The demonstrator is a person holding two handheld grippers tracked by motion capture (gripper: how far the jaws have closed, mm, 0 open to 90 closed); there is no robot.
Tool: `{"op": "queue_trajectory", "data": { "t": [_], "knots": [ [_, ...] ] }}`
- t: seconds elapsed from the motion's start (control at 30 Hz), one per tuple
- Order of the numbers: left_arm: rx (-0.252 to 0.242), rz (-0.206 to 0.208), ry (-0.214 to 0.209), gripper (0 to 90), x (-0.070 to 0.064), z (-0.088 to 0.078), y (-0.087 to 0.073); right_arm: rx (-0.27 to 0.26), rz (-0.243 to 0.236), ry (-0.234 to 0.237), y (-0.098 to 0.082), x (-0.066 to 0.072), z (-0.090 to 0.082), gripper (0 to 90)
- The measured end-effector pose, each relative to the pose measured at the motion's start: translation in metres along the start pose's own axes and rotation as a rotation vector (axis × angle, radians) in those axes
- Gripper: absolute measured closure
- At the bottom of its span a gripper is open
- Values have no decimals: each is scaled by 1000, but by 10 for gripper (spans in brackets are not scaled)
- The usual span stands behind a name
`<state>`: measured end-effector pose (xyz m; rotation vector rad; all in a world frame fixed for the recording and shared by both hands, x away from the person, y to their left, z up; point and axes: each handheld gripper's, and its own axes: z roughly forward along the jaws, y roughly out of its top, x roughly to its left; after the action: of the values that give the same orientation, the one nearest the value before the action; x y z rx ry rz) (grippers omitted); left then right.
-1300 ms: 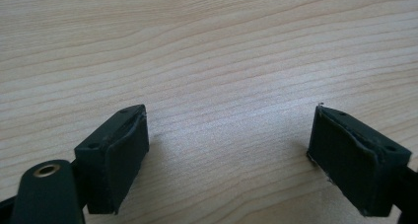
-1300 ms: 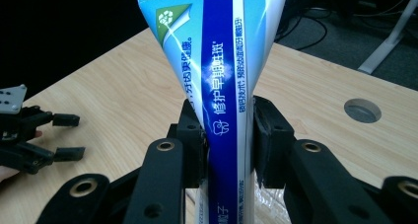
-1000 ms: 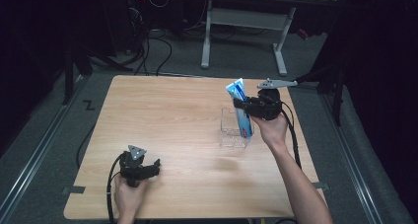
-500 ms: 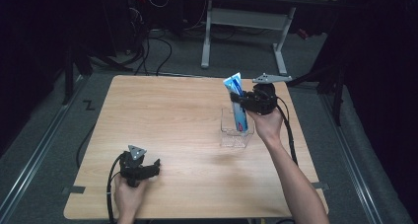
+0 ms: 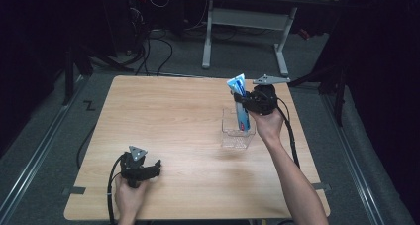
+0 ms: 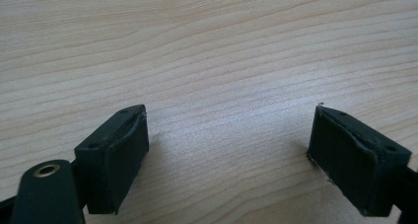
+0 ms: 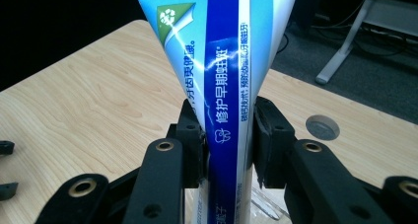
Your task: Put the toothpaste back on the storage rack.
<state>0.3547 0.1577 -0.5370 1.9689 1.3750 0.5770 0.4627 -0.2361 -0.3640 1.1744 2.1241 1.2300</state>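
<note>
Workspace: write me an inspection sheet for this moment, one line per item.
Surface: light wooden table, mostly bare; a round grey cap set into its top.
Job's things: blue and white toothpaste tube upright, lower end inside a clear plastic container on the table's right half.
Clutter: nothing seen.
Grippers: right gripper shut on the toothpaste tube, over the container; left gripper open, down at the table's near left, nothing between its jaws.
Cables: a black cable runs back along the right forearm; another loops from the left gripper.
Surroundings: dark room, grey floor, white-legged desk behind the table.
</note>
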Motion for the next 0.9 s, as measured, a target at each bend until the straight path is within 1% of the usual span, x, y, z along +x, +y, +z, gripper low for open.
{"op": "queue_trajectory", "data": {
  "t": [0.3,0.43,0.53,0.63,0.73,0.83,0.9],
  "knots": [
    [0,0,0,157,0,0,0,29,28,-24,-13,-11,6,688],
    [0,0,0,157,0,0,0,34,17,-33,-14,-13,7,688],
    [0,0,0,157,0,0,0,40,26,-31,-15,-12,8,687],
    [0,0,0,157,0,0,0,48,18,-42,-16,-12,10,686],
    [0,0,0,157,0,0,0,48,17,-43,-18,-12,13,686],
    [0,0,0,157,0,0,0,57,32,-39,-23,-14,15,685],
    [1,0,0,157,0,0,0,67,34,-45,-27,-15,16,686]
  ]
}}
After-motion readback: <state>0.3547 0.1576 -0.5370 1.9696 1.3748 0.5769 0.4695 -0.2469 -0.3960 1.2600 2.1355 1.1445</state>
